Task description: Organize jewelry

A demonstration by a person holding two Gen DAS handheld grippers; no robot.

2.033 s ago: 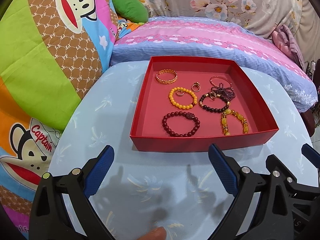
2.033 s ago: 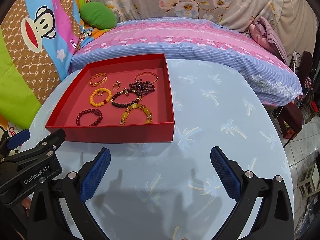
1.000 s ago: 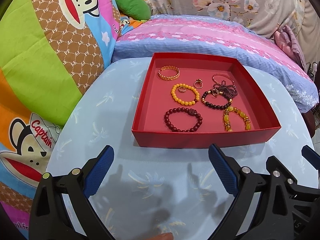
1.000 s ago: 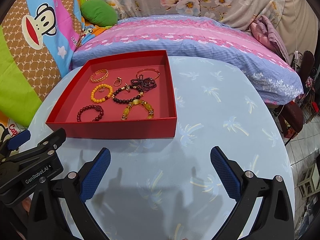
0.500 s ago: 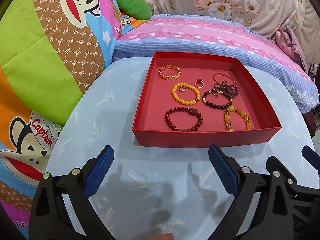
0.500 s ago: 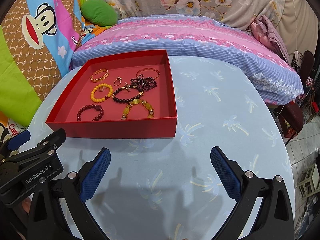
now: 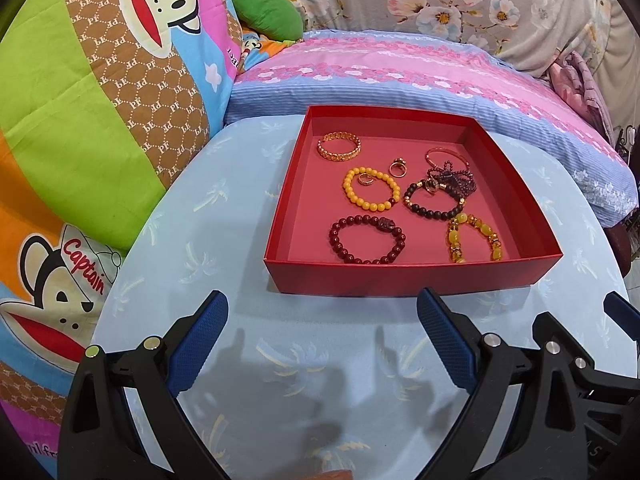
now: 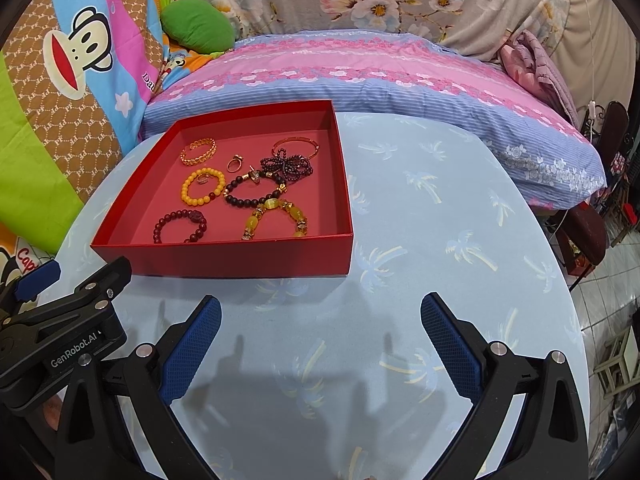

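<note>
Ahead of both grippers, the red tray sat on the blue table, well beyond the fingertips. The left gripper had its jaws wide apart and empty, the tray's near wall just past them; the right gripper was likewise spread, with the tray forward and left of its jaws, bracelets inside

A box is set on the desk just ahead of the left jaws and ahead-left of the right jaws. Bracelets and rings are laid inside it. A pillow is placed behind the desk.
</note>
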